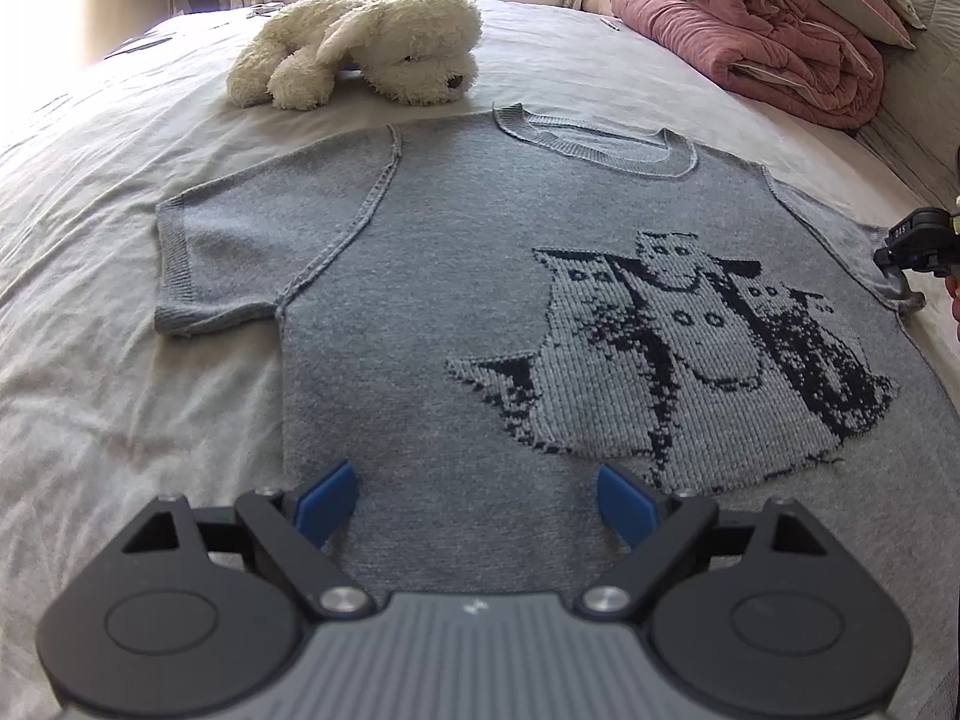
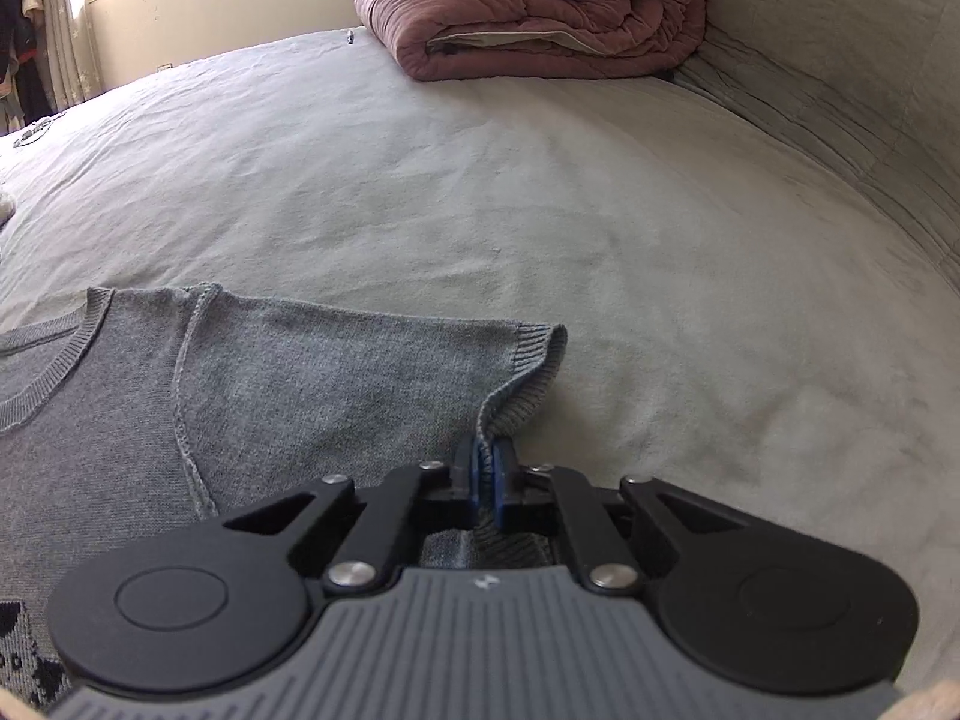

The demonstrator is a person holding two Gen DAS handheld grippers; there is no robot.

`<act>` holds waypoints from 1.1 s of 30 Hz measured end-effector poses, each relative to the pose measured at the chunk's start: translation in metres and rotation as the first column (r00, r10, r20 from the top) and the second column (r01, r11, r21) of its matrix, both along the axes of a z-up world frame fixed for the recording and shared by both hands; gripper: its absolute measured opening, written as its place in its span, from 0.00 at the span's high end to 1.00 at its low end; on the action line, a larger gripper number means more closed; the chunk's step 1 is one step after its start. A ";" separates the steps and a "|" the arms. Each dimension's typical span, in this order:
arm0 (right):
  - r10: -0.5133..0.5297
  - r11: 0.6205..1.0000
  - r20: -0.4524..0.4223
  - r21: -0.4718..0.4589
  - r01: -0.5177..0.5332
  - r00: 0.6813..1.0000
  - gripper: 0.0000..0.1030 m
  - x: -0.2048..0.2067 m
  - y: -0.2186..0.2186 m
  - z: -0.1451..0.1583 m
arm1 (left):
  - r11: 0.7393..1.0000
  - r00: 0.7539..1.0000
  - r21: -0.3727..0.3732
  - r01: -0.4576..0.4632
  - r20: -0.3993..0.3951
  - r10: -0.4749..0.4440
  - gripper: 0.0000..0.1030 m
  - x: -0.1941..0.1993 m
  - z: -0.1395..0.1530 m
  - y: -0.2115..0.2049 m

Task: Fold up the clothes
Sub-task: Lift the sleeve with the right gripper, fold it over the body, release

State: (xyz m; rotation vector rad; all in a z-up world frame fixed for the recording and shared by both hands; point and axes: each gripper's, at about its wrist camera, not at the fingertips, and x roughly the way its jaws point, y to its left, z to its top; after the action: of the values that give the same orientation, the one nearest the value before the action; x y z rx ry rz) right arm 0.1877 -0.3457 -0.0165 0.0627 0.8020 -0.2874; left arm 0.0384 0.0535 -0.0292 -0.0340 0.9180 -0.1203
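Note:
A grey knitted short-sleeved sweater (image 1: 456,276) with a dark cat pattern lies flat and face up on the bed, collar toward the far side. My left gripper (image 1: 477,495) hangs open over its lower hem, blue pads wide apart, nothing between them. In the right wrist view my right gripper (image 2: 487,459) is shut on the ribbed cuff of the sweater's right sleeve (image 2: 522,372), the knit bunched between the blue pads. The right gripper (image 1: 900,276) also shows at the right edge of the left wrist view, on that sleeve.
A white plush dog (image 1: 360,45) lies beyond the collar. A folded pink quilt (image 1: 774,42) with a green cover and pillows is stacked at the far right by the headboard. Pale wrinkled bedsheet (image 2: 540,198) spreads around the sweater.

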 end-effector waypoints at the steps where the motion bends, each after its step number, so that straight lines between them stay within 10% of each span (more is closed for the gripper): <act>1: 0.010 1.000 0.008 -0.007 -0.009 1.000 0.94 -0.001 0.003 0.005 | 1.000 1.000 -0.002 -0.001 -0.001 0.001 0.14 0.000 0.000 0.000; 18: 0.258 0.965 0.025 -0.054 -0.257 0.966 0.94 0.002 0.091 0.058 | 1.000 1.000 -0.013 -0.012 -0.012 0.011 0.14 -0.002 0.002 0.000; 33: 0.341 0.940 -0.068 0.031 -0.340 0.937 0.94 0.017 0.156 0.038 | 1.000 1.000 -0.008 -0.012 -0.016 0.012 0.14 -0.002 0.001 -0.001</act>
State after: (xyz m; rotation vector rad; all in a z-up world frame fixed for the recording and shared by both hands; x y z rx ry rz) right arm 0.2046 -0.1894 0.0218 -0.0698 0.8726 0.0474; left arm 0.0366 0.0524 -0.0277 -0.0477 0.9330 -0.1130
